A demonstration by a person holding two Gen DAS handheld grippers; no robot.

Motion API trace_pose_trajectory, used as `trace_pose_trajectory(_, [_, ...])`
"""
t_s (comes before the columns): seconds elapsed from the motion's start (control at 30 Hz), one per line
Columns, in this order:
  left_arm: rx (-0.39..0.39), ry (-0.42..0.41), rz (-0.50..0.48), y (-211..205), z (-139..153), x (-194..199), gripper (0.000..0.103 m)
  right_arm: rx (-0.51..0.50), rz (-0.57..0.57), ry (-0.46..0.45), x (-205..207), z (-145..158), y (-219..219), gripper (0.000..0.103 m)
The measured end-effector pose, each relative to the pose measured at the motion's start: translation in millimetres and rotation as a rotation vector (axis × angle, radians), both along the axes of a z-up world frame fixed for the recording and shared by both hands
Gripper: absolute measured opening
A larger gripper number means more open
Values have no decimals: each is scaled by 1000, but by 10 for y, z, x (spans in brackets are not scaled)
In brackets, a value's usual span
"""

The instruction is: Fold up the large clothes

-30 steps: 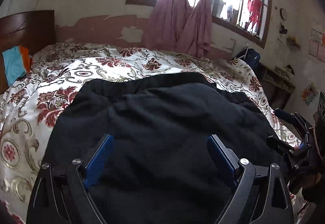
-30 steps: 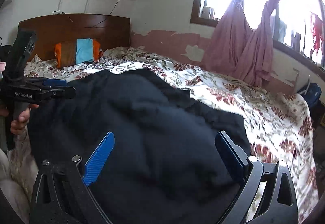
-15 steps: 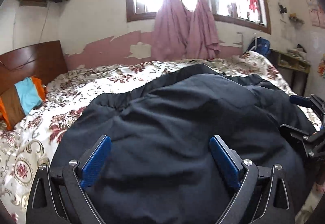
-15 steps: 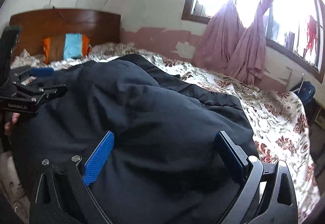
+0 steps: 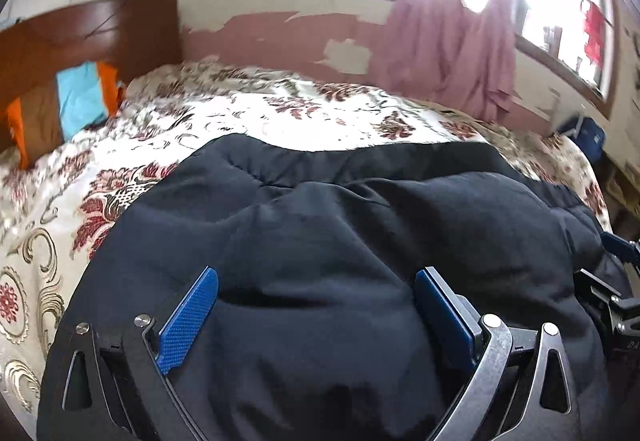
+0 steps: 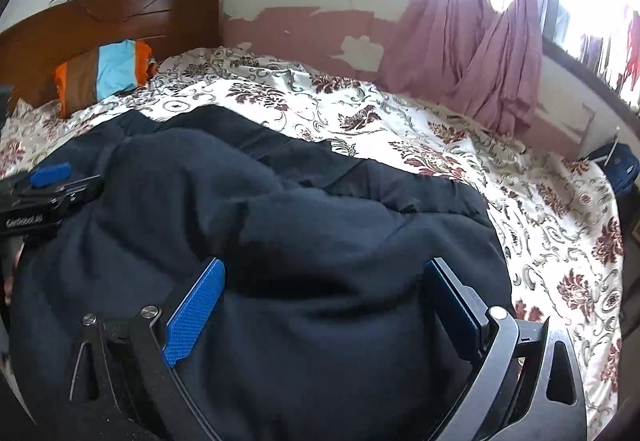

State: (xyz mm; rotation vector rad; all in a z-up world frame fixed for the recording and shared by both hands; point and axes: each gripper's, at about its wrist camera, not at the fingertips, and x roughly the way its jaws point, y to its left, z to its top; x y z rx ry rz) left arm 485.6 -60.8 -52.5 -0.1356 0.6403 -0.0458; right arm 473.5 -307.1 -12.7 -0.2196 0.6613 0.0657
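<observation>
across the bed (image 5: pixel 280 121), dark garment (image 5: pixel 320 241) lengthwise

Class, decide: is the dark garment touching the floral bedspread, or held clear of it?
Touching. In the right wrist view the dark garment lies spread on the floral bedspread, its far edge resting flat on the print with no gap.

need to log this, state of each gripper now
Left gripper: open, over the dark garment, gripping nothing.
Right gripper: open, over the same garment, gripping nothing.
</observation>
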Motion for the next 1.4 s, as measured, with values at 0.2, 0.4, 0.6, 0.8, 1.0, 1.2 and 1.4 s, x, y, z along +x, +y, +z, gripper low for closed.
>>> trace_pose_trajectory(0.2, [-1,79,54,144,-47,328,103,48,1,96,476,-234,-94,101])
trace_pose_trajectory(0.4, [-3,119,32,138,-123,435,103,163,14,142,603,-434,-261,102])
trace_pose_trajectory(0.6, [6,102,36,105,-171,439,103,236,19,171,673,-626,-344,102])
trace_pose_trajectory(0.8, [47,79,46,35,-205,440,103,219,14,162,678,-672,-309,102])
trace_pose_trajectory(1.0, [25,58,41,67,-217,408,103,211,10,146,611,-634,-300,102])
trace_pose_trajectory(1.2, [-18,38,22,138,-231,362,103,191,-2,90,487,-579,-268,102])
trace_pose_trajectory(1.4, [-185,-10,18,423,-91,79,103,194,-30,22,175,-384,-368,102])
